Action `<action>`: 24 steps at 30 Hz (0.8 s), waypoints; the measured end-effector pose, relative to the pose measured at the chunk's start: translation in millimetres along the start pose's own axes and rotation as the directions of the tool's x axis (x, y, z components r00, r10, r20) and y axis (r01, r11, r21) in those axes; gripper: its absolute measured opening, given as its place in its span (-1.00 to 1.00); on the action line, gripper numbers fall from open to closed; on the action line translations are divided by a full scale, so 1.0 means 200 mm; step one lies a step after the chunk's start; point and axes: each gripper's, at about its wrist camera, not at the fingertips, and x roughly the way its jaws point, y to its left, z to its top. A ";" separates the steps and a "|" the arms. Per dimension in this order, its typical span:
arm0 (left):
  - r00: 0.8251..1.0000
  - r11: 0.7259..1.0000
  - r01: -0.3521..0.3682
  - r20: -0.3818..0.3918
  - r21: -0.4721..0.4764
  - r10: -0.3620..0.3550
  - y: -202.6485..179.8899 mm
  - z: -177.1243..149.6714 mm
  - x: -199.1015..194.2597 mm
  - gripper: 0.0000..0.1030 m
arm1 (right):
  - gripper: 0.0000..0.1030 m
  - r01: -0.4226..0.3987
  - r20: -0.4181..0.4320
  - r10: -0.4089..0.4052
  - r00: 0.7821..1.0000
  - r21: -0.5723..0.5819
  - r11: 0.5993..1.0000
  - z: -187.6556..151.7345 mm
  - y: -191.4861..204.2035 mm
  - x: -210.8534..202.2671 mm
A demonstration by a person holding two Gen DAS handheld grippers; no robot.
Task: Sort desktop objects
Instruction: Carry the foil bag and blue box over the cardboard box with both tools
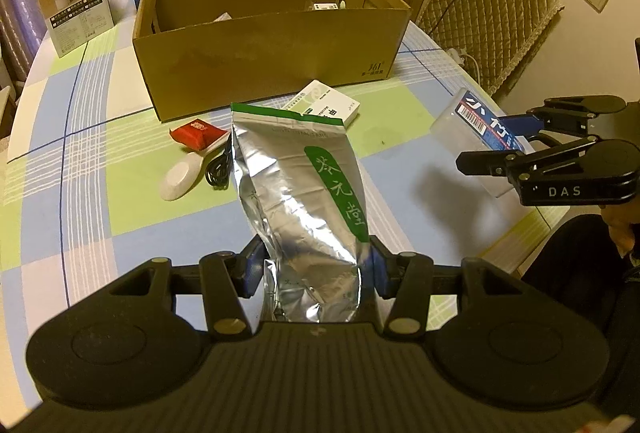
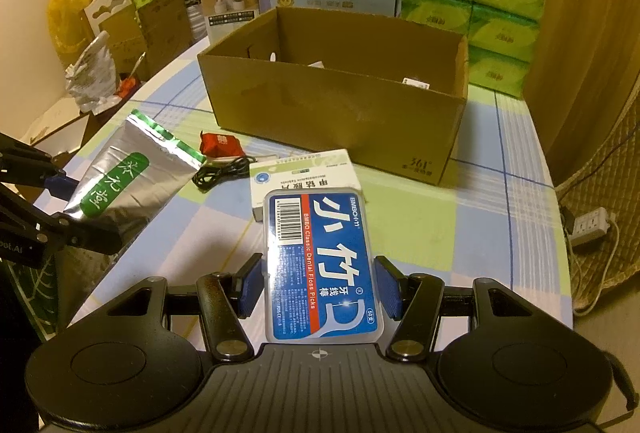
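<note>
My left gripper (image 1: pixel 316 267) is shut on the lower end of a silver foil bag (image 1: pixel 304 193) with a green label, holding it upright above the checked tablecloth. The bag (image 2: pixel 124 177) and left gripper (image 2: pixel 60 221) also show at the left of the right wrist view. My right gripper (image 2: pixel 320 285) is shut on a blue dental floss pick box (image 2: pixel 320 265); the floss box (image 1: pixel 480 137) and right gripper (image 1: pixel 516 145) appear at the right of the left wrist view. An open cardboard box (image 1: pixel 264 53) stands beyond both, with a few small items inside.
On the table before the cardboard box (image 2: pixel 332 113) lie a white-green medicine box (image 2: pixel 300 173), a red packet (image 2: pixel 220 145), a black cable (image 2: pixel 224 171) and a white oval object (image 1: pixel 182 175). Green tissue packs (image 2: pixel 480 13) and product boxes (image 1: pixel 74 13) stand behind. A quilted chair (image 1: pixel 488 13) is at the right.
</note>
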 end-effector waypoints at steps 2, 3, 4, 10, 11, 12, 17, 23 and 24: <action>1.000 1.000 0.000 0.002 -0.002 0.000 0.00 0.00 0.00 -0.10 | 0.07 0.003 0.005 -0.003 1.000 0.004 1.000 0.00 -0.01 -0.01; 1.000 1.000 0.003 0.005 -0.005 -0.002 0.00 0.01 0.00 -0.10 | 0.07 0.004 0.007 -0.004 1.000 0.005 1.000 0.01 -0.01 -0.01; 1.000 1.000 0.005 0.007 -0.008 -0.005 0.00 0.01 0.00 -0.10 | 0.07 0.007 0.009 -0.007 1.000 0.007 1.000 0.01 -0.02 -0.01; 1.000 1.000 0.008 0.027 -0.003 -0.008 0.00 0.09 -0.03 -0.10 | 0.07 0.022 0.030 -0.023 0.999 0.006 1.000 0.08 -0.04 -0.04; 1.000 1.000 0.006 0.031 0.001 -0.006 0.00 0.11 -0.04 -0.10 | 0.07 0.025 0.037 -0.025 0.999 0.004 1.000 0.10 -0.04 -0.05; 0.999 1.000 0.004 0.034 0.006 -0.004 0.00 0.14 -0.05 -0.10 | 0.07 0.027 0.044 -0.027 0.999 0.001 1.000 0.11 -0.05 -0.06; 0.999 1.000 0.002 0.054 0.020 -0.003 0.01 0.24 -0.09 -0.10 | 0.07 0.034 0.070 -0.033 0.997 -0.013 0.999 0.20 -0.05 -0.08; 0.998 1.000 -0.001 0.068 0.031 -0.001 0.02 0.36 -0.11 -0.10 | 0.07 0.017 0.091 -0.016 0.996 -0.013 1.000 0.30 -0.05 -0.08; 0.998 0.999 0.001 0.069 0.033 -0.003 0.03 0.38 -0.10 -0.10 | 0.07 0.020 0.094 -0.019 0.995 -0.017 1.000 0.31 -0.05 -0.08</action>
